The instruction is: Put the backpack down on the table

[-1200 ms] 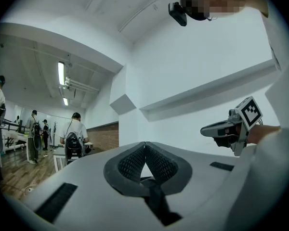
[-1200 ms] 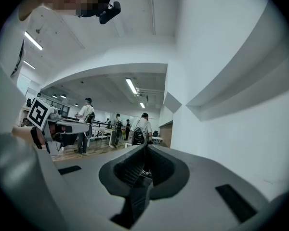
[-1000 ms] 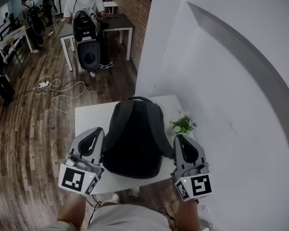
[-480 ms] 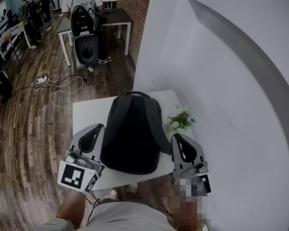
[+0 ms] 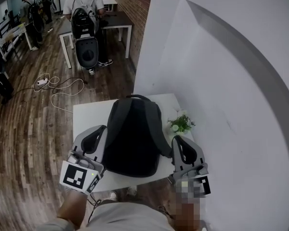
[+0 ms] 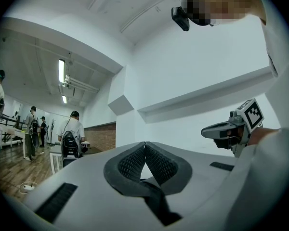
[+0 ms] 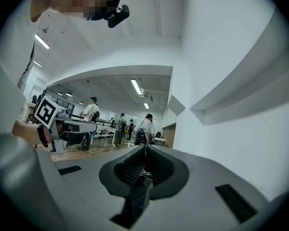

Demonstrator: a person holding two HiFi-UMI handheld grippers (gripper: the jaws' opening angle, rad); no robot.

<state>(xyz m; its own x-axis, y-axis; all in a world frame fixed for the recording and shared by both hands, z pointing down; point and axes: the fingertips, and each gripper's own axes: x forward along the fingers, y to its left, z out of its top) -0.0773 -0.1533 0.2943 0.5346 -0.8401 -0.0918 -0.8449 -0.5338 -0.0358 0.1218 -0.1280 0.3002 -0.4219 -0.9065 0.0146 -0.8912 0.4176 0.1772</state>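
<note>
Flanking the backpack (image 5: pixel 134 138) at its near end, left gripper (image 5: pixel 100 129) and right gripper (image 5: pixel 177 139) sit empty, fingers pressed together. It lies flat on the tabletop (image 5: pixel 89 114); a careless bump could slide it off or topple the plant (image 5: pixel 182 124) beside it.

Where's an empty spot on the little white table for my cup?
The biggest bare patch on the table is its far left corner, between the backpack and the left edge. The right side is crowded: the plant sits close beside the backpack, and the left gripper and right gripper flank its near end.
</note>
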